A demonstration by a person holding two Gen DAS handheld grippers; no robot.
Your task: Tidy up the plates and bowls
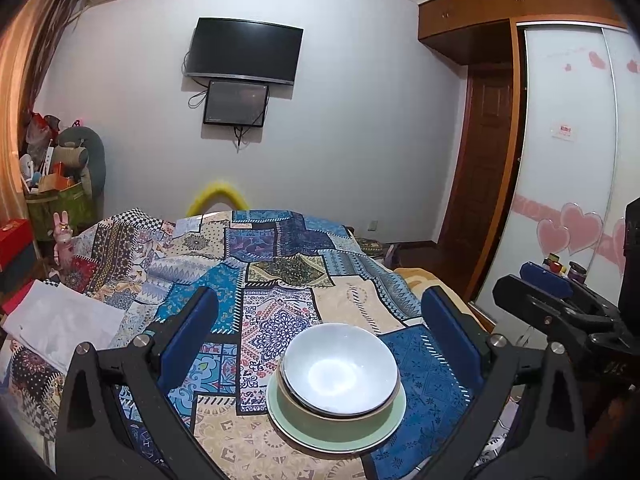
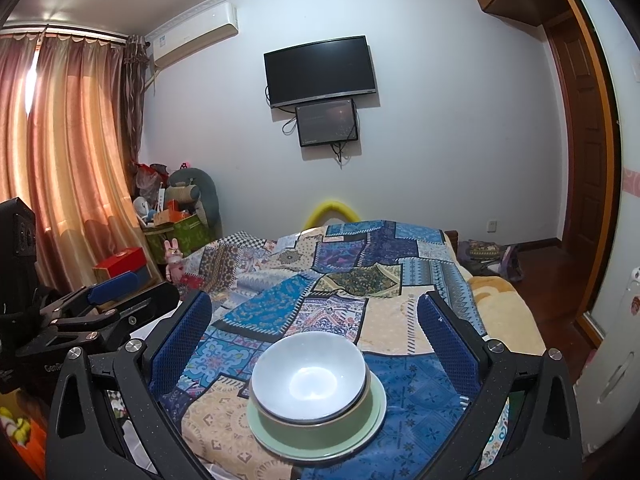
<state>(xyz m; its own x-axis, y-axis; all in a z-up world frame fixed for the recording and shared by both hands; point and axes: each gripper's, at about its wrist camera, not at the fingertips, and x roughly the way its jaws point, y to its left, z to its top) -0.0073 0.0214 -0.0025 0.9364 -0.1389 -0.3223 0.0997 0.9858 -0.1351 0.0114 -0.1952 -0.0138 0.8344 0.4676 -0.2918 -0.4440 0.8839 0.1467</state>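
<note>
Stacked dishes on a patchwork cover, both claws wide open and empty.

From the left: folded white cloth (image 1: 60, 320) at 9 o'clock; left gripper (image 1: 320, 336); white bowl (image 1: 340, 364) in green bowl (image 1: 340, 420) on green plate (image 1: 280, 416), nothing blocking; right gripper (image 2: 316, 336) at 3 o'clock.

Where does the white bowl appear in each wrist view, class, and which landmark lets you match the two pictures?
Left wrist view: white bowl sits right of centre, low, nested in a green bowl on a green plate.
Right wrist view: white bowl sits near centre, low, in the same stack.
Shared landmark: the wall-mounted television.
</note>
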